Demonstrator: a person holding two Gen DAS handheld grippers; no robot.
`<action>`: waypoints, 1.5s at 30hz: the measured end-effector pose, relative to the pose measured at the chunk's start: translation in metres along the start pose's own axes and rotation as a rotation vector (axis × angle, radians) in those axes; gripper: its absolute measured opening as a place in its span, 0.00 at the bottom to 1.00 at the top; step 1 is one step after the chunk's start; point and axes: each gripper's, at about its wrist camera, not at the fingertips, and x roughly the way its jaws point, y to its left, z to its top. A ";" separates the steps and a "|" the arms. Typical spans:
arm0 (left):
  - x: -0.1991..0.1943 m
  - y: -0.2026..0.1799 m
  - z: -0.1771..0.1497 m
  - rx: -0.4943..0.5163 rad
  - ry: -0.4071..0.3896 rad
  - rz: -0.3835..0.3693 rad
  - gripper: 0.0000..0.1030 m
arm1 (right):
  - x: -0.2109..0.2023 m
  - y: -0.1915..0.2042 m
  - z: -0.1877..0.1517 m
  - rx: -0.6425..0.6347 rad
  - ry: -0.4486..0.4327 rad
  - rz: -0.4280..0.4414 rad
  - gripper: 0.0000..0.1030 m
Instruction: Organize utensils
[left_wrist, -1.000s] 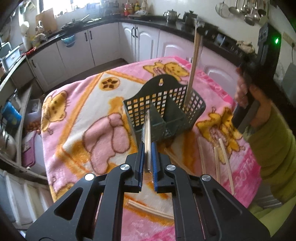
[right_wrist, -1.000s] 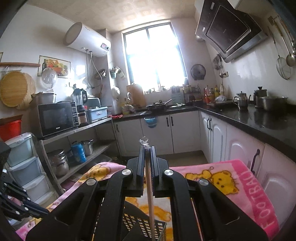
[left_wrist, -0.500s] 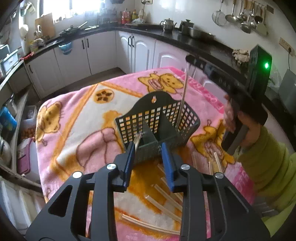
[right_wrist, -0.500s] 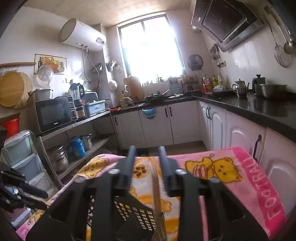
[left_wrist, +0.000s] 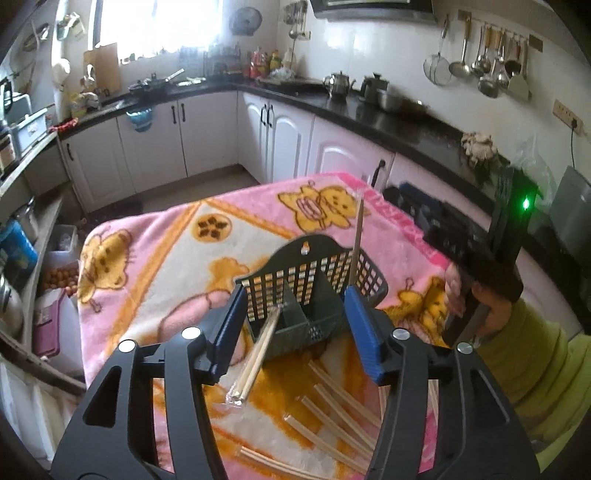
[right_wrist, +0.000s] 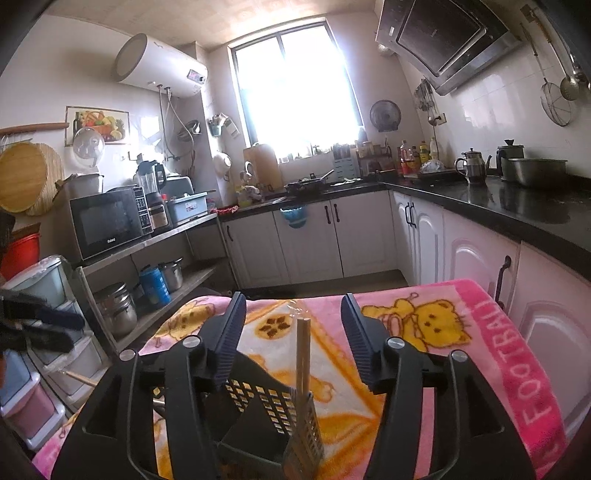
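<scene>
Wrapped chopsticks (left_wrist: 255, 354), (right_wrist: 303, 360) just released into dark utensil basket (left_wrist: 314, 291); both grippers' (left_wrist: 291, 328), (right_wrist: 293, 339) jaws opening, nothing pinched. More chopsticks (left_wrist: 332, 417) left lower frame.

Dark basket (left_wrist: 314, 291), wrapped chopsticks (left_wrist: 356, 243) upright inside

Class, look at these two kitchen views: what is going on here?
A person holding a gripper in each hand is sorting wrapped chopsticks into a dark basket on a pink blanket. Both the left gripper and right gripper are opening, each with its chopstick pair loose between the jaws, ends in the basket. More chopsticks lie on the blanket.
</scene>
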 end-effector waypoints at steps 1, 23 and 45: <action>-0.003 0.000 0.001 0.000 -0.009 0.004 0.49 | -0.003 0.000 0.000 -0.005 -0.002 -0.003 0.54; -0.039 -0.014 -0.060 -0.101 -0.122 0.026 0.89 | -0.072 0.025 -0.030 -0.056 0.100 -0.042 0.81; -0.049 -0.023 -0.131 -0.188 -0.137 0.060 0.89 | -0.111 0.043 -0.074 -0.088 0.221 -0.036 0.82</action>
